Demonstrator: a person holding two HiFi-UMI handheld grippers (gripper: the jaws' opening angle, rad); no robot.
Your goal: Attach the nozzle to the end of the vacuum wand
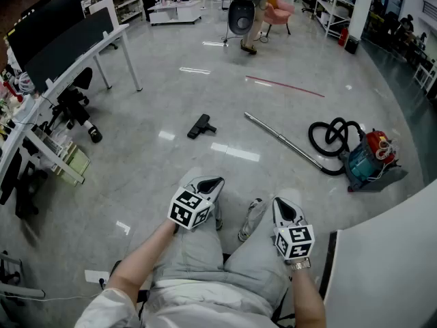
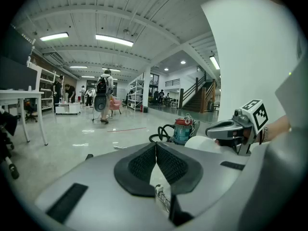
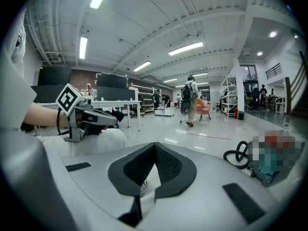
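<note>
The left claw rests on the person's knee, shut and empty. The black nozzle lies on the floor left of the wand, well apart from it and from both claws. The right claw is also shut and empty.

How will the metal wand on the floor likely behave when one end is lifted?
The wand looks like a straight shiny tube, so it is probably stiff and apt to roll on the smooth floor. One end joins the hose, which would likely drag and resist.
</note>
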